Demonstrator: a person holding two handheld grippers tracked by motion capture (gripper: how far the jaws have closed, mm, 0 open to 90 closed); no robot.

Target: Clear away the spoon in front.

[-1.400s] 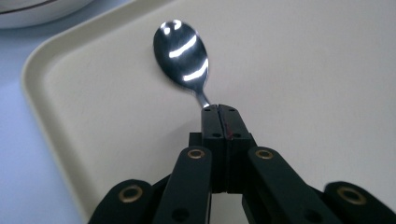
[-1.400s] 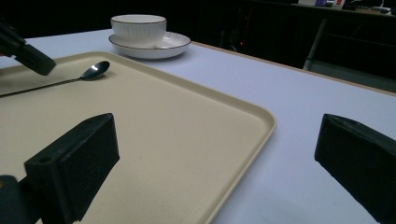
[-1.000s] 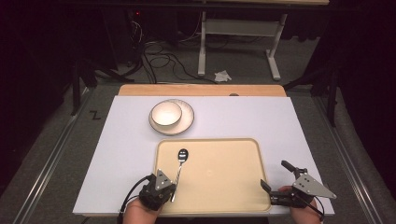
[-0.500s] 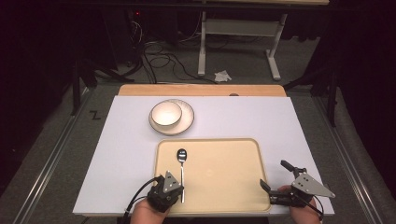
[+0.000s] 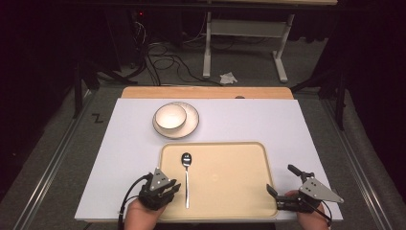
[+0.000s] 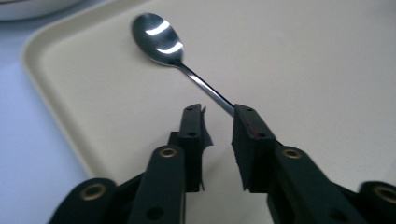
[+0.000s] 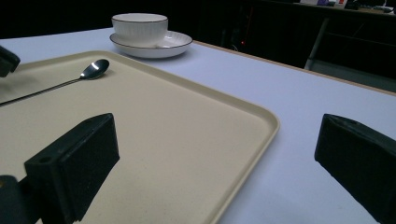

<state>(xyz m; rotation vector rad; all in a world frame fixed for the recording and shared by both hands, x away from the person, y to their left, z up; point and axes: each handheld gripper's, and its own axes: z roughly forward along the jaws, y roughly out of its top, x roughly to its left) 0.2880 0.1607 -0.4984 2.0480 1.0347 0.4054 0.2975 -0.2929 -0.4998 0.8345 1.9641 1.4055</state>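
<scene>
Since a second ago I see my left gripper has moved right, from the tray's near-left corner in over its edge toward the spoon handle; the right gripper has hardly shifted.

The slim polished steel spoon lies flat on the left part of the shallow cream rectangular plastic tray, bowl at the far end, handle running toward me. In the left gripper view the handle passes just beside the right-hand jaw and disappears behind it; the jaws stand a little apart with nothing between them, and I cannot tell whether that jaw touches the handle.

The right gripper hangs at the tray's near-right corner, jaws spread wide, one over the tray and one over the white tabletop.

I count one spoon, one tray, one white ribbed bowl sitting on one white dark-rimmed saucer, beyond the tray's far-left corner, and two grippers.
</scene>
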